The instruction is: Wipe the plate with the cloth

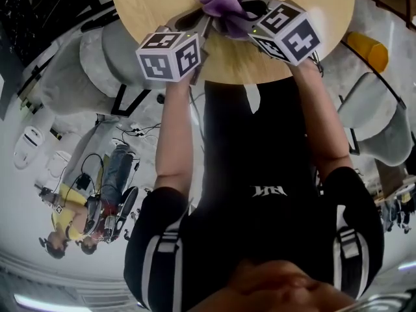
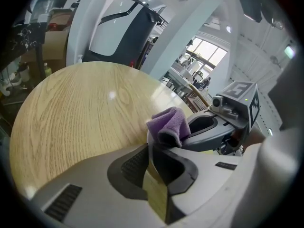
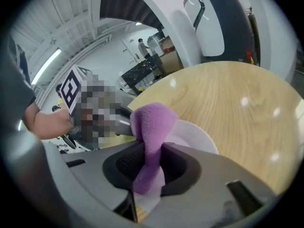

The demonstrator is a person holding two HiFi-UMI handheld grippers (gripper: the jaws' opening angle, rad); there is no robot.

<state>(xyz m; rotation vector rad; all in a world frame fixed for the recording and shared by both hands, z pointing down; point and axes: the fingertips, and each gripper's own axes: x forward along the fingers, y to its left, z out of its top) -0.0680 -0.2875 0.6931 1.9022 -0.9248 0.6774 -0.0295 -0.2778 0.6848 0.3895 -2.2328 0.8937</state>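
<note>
Pinching cloth point(image 3: 151, 125), right gripper point(image 3: 151, 166) | left gripper point(image 2: 151, 164) nips plate point(image 3: 195, 137) | round wooden table point(image 2: 80, 113) | bright hall

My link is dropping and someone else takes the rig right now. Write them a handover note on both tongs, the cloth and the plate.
Left gripper: tongs shut on the rim of the white plate, steadying it.
Right gripper: tongs shut on the purple cloth; its bunched end sits over the plate, but contact is unclear.
Place: the plate is at the near edge of the round wooden table.
Done: both grasps are made.
Left: wipe across the plate; how much is already wiped cannot be told.
</note>
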